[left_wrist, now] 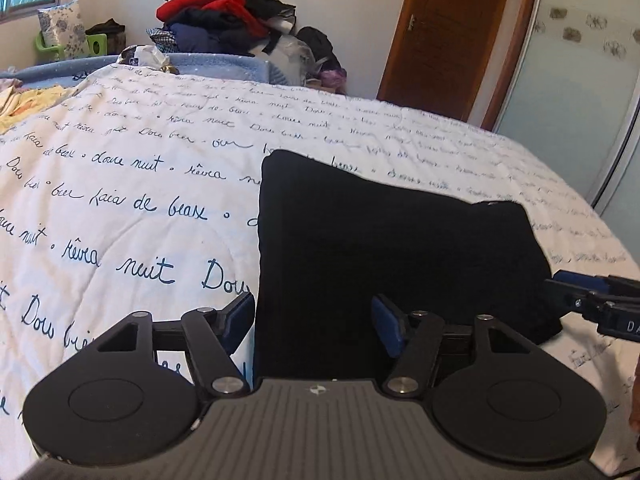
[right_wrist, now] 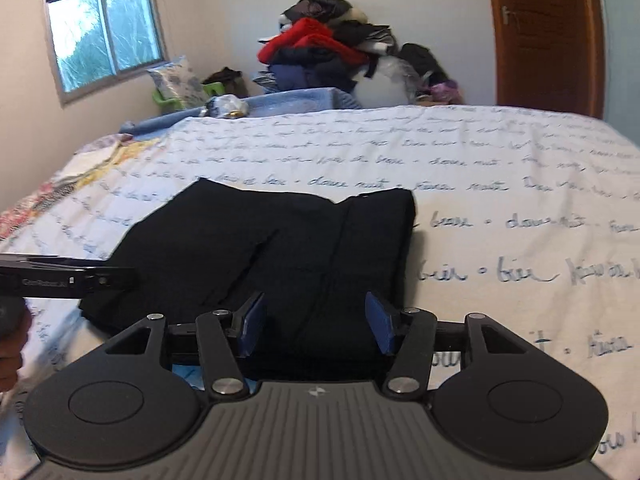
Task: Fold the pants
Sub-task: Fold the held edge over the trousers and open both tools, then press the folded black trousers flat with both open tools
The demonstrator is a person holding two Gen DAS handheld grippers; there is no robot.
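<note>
The black pants (left_wrist: pixel 380 240) lie folded into a compact rectangle on the white bedspread (left_wrist: pixel 120 200). My left gripper (left_wrist: pixel 312 316) hovers over their near left edge, open, with its blue pads apart and only flat cloth below. From the right edge of this view my right gripper (left_wrist: pixel 580 292) reaches in beside the pants' right corner. In the right wrist view the pants (right_wrist: pixel 260 232) show a lengthwise fold line, and my right gripper (right_wrist: pixel 316 320) stands open above their near edge, gripping nothing. The left gripper (right_wrist: pixel 116 276) enters there from the left.
The bedspread (right_wrist: pixel 500 200) with blue script stretches wide to the right and far side. A pile of clothes (right_wrist: pixel 320 48) rises beyond the bed. A wooden door (right_wrist: pixel 544 36) and a window (right_wrist: pixel 104 28) are on the walls. A person's hand (right_wrist: pixel 10 340) shows at the left edge.
</note>
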